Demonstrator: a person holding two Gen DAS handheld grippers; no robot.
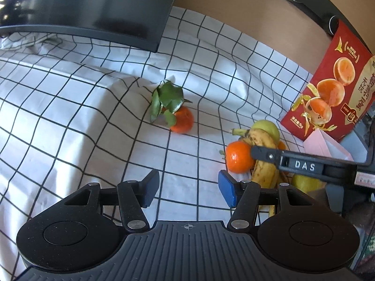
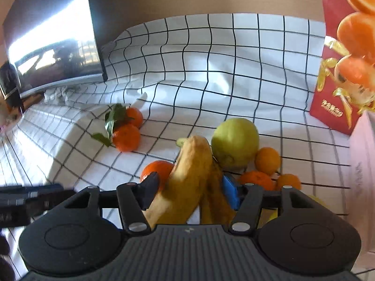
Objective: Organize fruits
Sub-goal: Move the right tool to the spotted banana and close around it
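In the right wrist view my right gripper is shut on a bunch of spotted yellow bananas, with a pad against each side. Around them lie a green round fruit, an orange and several small oranges. Two leafy tangerines lie apart to the left. In the left wrist view my left gripper stands open over the cloth with nothing between its fingers. The leafy tangerine lies ahead of it, and the bananas are to its right, under a right gripper finger.
A white cloth with a black grid covers the rumpled surface. A dark monitor stands at the back left. A red fruit box leans at the right, with a pink box in front of it.
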